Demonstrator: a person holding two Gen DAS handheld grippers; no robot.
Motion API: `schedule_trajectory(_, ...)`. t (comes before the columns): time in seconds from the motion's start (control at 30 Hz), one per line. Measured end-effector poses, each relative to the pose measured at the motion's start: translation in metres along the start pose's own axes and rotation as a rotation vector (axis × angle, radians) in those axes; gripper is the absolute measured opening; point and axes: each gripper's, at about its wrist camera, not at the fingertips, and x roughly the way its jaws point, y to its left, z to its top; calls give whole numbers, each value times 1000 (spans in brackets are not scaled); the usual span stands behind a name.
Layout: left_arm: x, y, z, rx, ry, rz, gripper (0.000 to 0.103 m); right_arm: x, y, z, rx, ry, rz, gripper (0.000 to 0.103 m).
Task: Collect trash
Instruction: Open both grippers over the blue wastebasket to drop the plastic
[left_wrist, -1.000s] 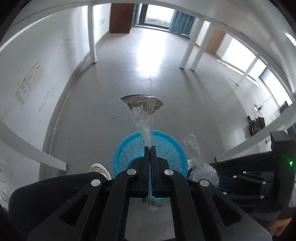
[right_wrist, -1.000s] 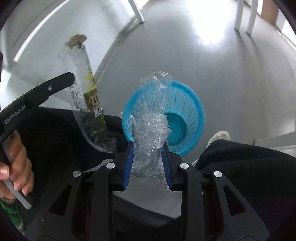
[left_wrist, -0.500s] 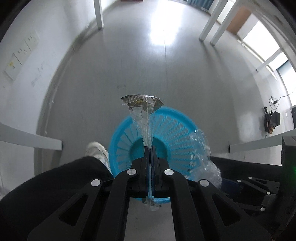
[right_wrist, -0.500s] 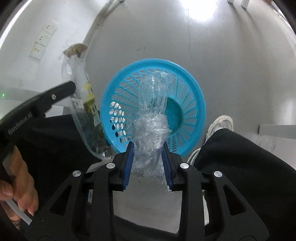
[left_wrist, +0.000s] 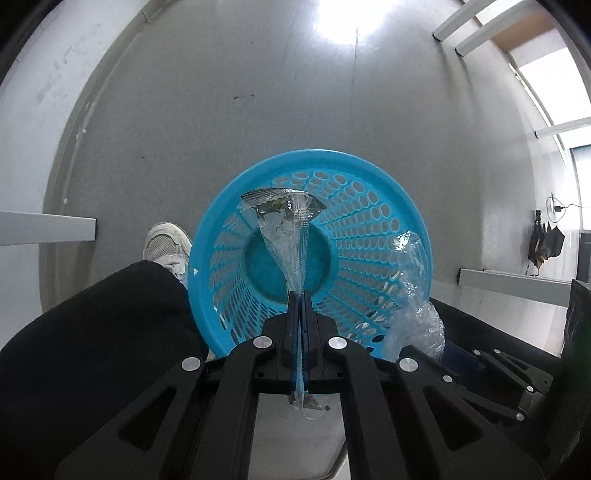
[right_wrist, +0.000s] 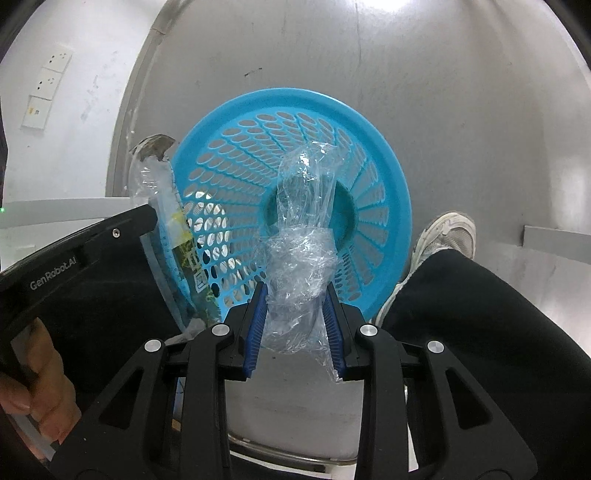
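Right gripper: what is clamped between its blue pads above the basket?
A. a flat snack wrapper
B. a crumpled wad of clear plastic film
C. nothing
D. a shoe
B: the right gripper pinches crumpled clear plastic film over the blue basket.

Grey floor (left_wrist: 258, 110), white wall sockets (right_wrist: 46, 90), pale sneaker (right_wrist: 448, 236), black trouser legs (left_wrist: 92, 332), dark umbrellas (left_wrist: 546, 242).

Bright daylight, white glare patch on the grey floor (left_wrist: 343, 22), sharp focus, heavy fisheye bending at edges.
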Motion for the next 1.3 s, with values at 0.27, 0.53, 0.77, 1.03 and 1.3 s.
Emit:
schedule_trajectory(0.27, -11, 2, 4, -41, -50, 24, 42, -2, -11, 2, 33, -10, -16, 46)
schedule_trajectory(0.53, -26, 5, 0, -53, -79, 31, 42, -17, 0, 0, -15, -52, -28, 54)
schedule_trajectory(0.77, -60, 27, -8, -128, -150, 41, 43, -47, 10, -21, -73, -135, -57, 57)
schedule_trajectory(1.03, -105, 10, -49, -16, -228, 36, 44, -91, 27, -55, -137, -226, -45, 57)
schedule_trajectory(1.3, -160, 1, -107, 89, -337, -21, 46, -154, 33, -103, -195, -374, -4, 63)
